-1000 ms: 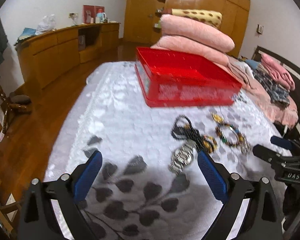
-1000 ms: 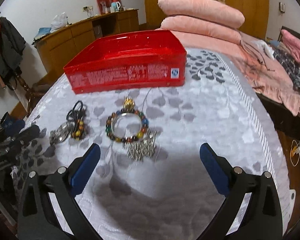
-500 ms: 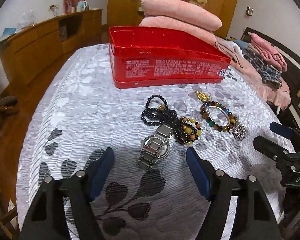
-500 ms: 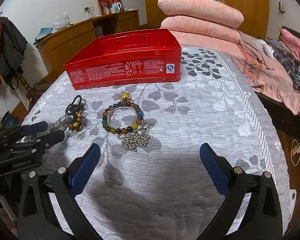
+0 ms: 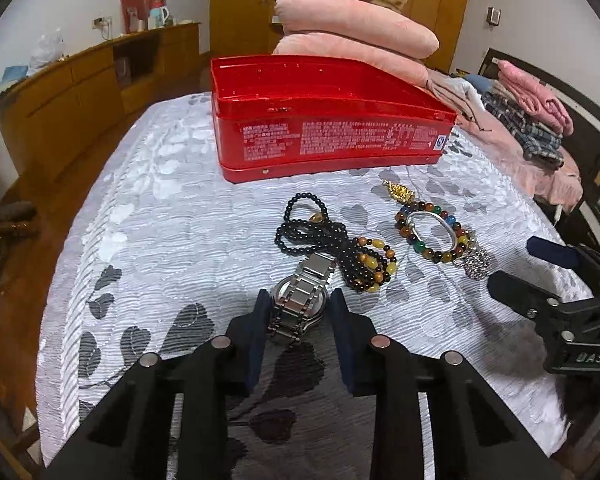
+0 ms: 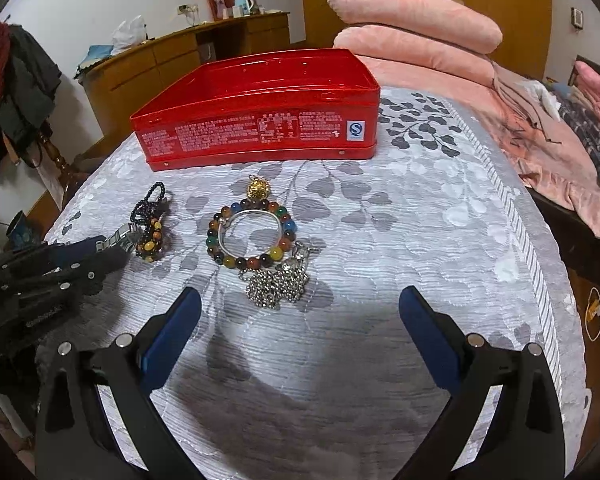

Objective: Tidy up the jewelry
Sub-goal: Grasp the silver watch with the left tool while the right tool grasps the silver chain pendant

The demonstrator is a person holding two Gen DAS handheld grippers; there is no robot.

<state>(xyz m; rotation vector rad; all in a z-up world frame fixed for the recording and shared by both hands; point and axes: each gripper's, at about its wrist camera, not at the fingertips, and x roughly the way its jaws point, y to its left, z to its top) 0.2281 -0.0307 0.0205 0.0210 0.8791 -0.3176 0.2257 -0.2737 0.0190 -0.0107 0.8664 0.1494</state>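
A silver metal watch [image 5: 300, 296] lies on the grey leaf-patterned bedspread [image 5: 172, 216]. My left gripper [image 5: 298, 312] has closed around the watch, one blue pad on each side of its case. Beside the watch lie a black bead necklace [image 5: 308, 228], an amber bead bracelet [image 5: 374, 258], a multicoloured bead bracelet [image 6: 250, 234] with a silver bangle inside it, a gold charm [image 6: 258, 190] and a silver chain heap [image 6: 278, 284]. An open red tin box [image 5: 324, 136] stands behind them. My right gripper [image 6: 300, 320] is open and empty, just short of the silver chain.
Stacked pink pillows [image 5: 352, 32] and folded clothes [image 5: 532, 120] lie behind and to the right of the box. A wooden sideboard [image 5: 84, 92] runs along the left wall. The bed's left edge drops to a wooden floor [image 5: 16, 240].
My left gripper moved forward and down to the watch and its jaws closed from wide open to around the watch. My right gripper stayed open and shifted only slightly.
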